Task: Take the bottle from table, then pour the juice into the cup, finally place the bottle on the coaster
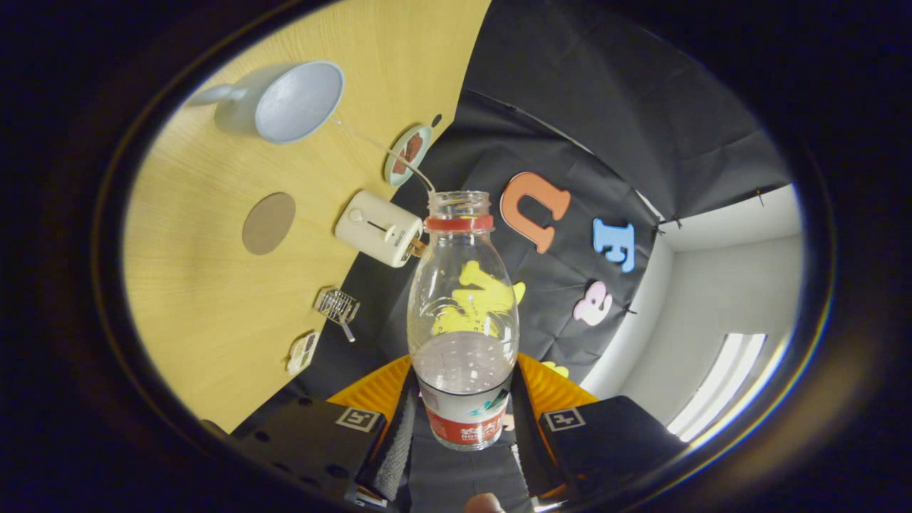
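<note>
Clamped on the lower body of the bottle [463,313], the claw [464,427] has one finger pressed against each side of the labelled band. That clear bottle is uncapped, with a ring round its neck, and it points away from the fingers toward the booth's wall. Little can be told of its contents; the glassy body shows mostly the cloth behind it, and whether any juice remains is unclear. A thin stream or thread seems to arc from near its mouth toward the cup [288,102], but it is faint and hard to follow.

Beyond the fingers, the yellow wooden bench [199,299] appears tipped steeply. On it lies the pale cup with its handle, its inside too washed out to read. Nearer, a round brown coaster [268,223] sits bare, apart from the cup. A cream boxy device [379,228] lies just behind the bottle's neck, partly covered by it. A small plate [407,154], a little wire object [337,306] and a small item [303,351] at the bench's edge are too tiny to identify.
</note>
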`<state>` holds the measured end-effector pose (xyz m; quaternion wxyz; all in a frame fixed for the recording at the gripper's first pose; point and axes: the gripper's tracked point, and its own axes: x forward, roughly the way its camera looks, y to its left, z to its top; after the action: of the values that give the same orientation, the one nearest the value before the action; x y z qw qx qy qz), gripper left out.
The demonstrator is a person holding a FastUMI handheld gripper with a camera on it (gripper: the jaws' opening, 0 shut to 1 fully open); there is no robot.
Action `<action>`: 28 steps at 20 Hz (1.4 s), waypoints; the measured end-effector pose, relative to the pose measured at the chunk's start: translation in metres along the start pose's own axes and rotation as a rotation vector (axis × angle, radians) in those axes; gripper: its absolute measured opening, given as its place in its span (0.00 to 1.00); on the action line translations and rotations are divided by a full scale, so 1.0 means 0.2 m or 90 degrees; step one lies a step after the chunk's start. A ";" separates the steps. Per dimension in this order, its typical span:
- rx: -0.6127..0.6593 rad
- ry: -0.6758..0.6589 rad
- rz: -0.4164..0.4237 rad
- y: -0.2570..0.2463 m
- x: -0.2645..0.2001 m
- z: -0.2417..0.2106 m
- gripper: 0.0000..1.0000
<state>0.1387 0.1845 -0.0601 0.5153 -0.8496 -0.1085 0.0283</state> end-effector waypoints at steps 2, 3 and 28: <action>-0.013 -0.002 -0.007 -0.01 -0.01 0.00 0.69; -0.020 -0.004 -0.013 -0.02 -0.01 0.01 0.69; 0.182 0.007 0.056 0.10 -0.05 0.06 0.69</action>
<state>0.1294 0.1830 -0.0841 0.6298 -0.7717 -0.0631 0.0618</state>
